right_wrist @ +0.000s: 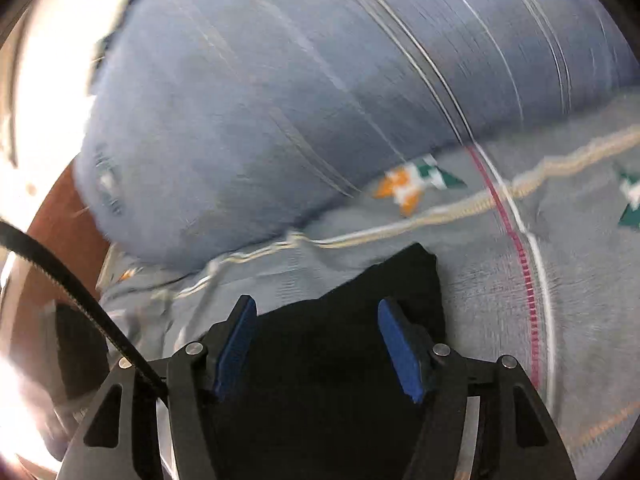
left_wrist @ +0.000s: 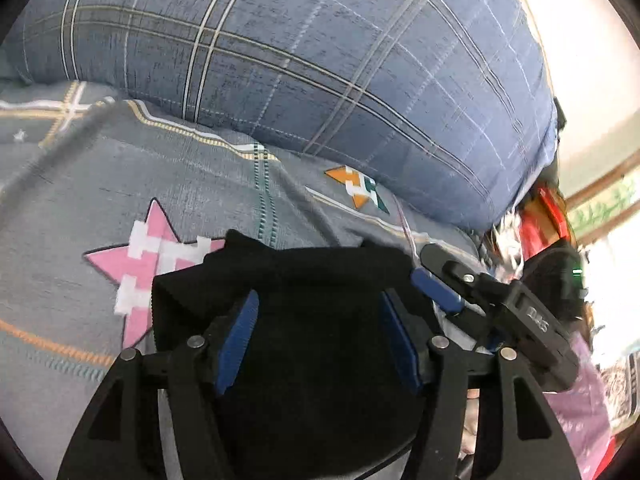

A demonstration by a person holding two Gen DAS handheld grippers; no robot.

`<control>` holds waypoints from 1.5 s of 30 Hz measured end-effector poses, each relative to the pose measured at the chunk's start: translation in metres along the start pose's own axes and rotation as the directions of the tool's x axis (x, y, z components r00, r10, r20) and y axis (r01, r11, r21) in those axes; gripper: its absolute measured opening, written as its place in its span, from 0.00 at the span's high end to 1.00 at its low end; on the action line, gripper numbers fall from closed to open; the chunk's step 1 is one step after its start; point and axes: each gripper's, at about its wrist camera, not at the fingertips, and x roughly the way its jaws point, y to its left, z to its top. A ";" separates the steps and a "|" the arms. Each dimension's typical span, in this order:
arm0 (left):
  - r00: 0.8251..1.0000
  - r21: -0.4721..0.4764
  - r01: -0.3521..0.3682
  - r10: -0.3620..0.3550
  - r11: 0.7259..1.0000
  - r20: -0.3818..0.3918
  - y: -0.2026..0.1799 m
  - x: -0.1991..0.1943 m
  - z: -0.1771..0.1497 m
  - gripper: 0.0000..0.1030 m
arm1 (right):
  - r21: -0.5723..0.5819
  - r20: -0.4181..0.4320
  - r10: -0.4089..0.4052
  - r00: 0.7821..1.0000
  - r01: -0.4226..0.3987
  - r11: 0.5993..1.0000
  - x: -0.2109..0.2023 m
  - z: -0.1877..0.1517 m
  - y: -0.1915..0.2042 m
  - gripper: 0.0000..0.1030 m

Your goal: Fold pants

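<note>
The black pants (left_wrist: 304,268) lie folded into a compact bundle on a grey patterned bedsheet (left_wrist: 80,200). My left gripper (left_wrist: 319,298) hovers over the bundle's near part. Its blue pads (left_wrist: 240,340) stand wide apart and press nothing, with black cloth showing between and below them. To its right my right gripper (left_wrist: 434,276) reaches in beside the bundle's right corner. In the right wrist view the pants (right_wrist: 400,276) end in a corner just ahead, and my right gripper (right_wrist: 317,303) is open above the cloth, its pads (right_wrist: 400,348) clear of it.
A big blue plaid pillow (left_wrist: 320,60) lies just beyond the pants, also seen as the pillow (right_wrist: 260,100). A pink star print (left_wrist: 148,256) marks the sheet to the left. Red and pink clutter (left_wrist: 548,216) sits off the bed's right. A black cable (right_wrist: 60,264) crosses the brown bed edge (right_wrist: 64,216).
</note>
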 end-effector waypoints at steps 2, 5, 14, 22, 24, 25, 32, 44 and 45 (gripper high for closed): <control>1.000 0.005 0.013 -0.013 1.000 0.008 -0.001 -0.002 -0.001 0.40 | 0.052 0.002 -0.001 1.000 0.001 0.999 0.012 0.004 -0.015 0.34; 1.000 0.026 0.016 -0.016 1.000 -0.018 -0.005 -0.007 0.003 0.40 | 0.061 0.016 -0.006 1.000 0.005 0.998 0.015 0.008 -0.014 0.34; 0.975 0.193 -0.215 0.200 0.957 0.095 -0.026 -0.101 -0.067 0.39 | -0.130 0.145 -0.062 0.988 0.082 0.988 -0.084 -0.065 0.027 0.28; 0.808 0.213 -0.500 0.363 0.840 0.464 -0.076 -0.197 -0.174 0.13 | -0.216 0.228 -0.152 0.962 0.203 0.955 -0.147 -0.189 0.048 0.24; 0.744 0.160 -0.543 0.385 0.824 0.546 -0.087 -0.221 -0.194 0.00 | -0.215 0.248 -0.161 0.955 0.216 0.952 -0.159 -0.213 0.055 0.24; 0.718 0.138 -0.548 0.379 0.825 0.584 -0.092 -0.235 -0.205 0.00 | -0.214 0.259 -0.165 0.952 0.223 0.951 -0.164 -0.221 0.058 0.23; 0.704 0.125 -0.553 0.381 0.824 0.599 -0.109 -0.272 -0.228 0.00 | -0.255 0.319 -0.185 0.930 0.272 0.928 -0.197 -0.264 0.092 0.13; 0.690 0.165 -0.611 0.419 0.774 0.590 -0.132 -0.273 -0.262 0.00 | -0.361 0.308 -0.163 0.937 0.273 0.892 -0.199 -0.301 0.124 0.11; 0.690 0.168 -0.613 0.419 0.772 0.590 -0.133 -0.272 -0.263 0.00 | -0.360 0.308 -0.165 0.937 0.276 0.891 -0.199 -0.300 0.124 0.11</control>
